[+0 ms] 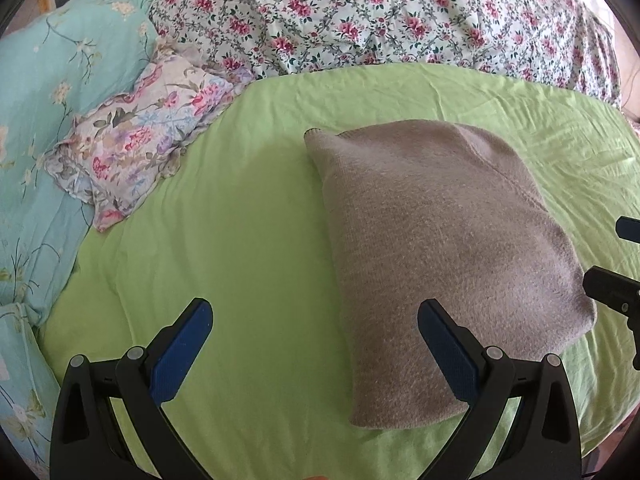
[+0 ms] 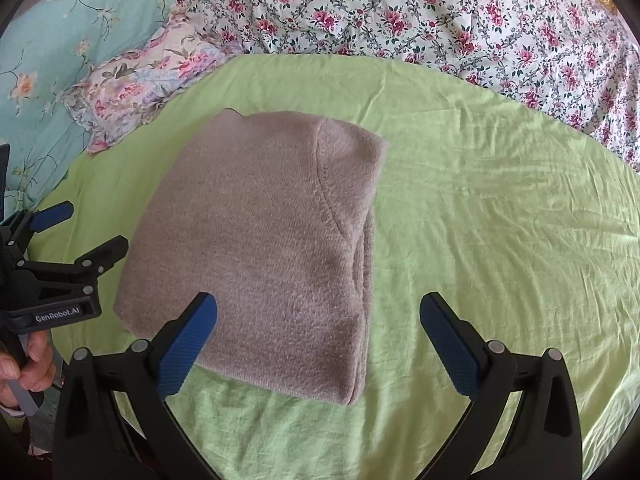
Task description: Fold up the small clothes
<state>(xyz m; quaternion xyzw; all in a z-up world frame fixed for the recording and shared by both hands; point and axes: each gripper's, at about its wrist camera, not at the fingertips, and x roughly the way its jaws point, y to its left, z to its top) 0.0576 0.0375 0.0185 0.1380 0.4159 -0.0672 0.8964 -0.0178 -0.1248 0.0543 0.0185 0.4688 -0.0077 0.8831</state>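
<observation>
Green sheet (image 1: 248,216), one folded sweater (image 1: 440,248)

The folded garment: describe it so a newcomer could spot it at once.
Start at the lime-green sheet covering the bed. On it lies the folded garment, a fuzzy grey-brown knit rectangle. Unlike the floral pillow and flowered quilt behind it, it is plain, without print.

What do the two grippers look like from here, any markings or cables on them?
Both are black plastic frames with round silver pivot pins and textured blue pads lining the fingers. The left gripper carries white "GenRobot.AI" lettering on its side, readable in the right wrist view. The right gripper shows no lettering in these views. No cables are clearly visible on either.
</observation>
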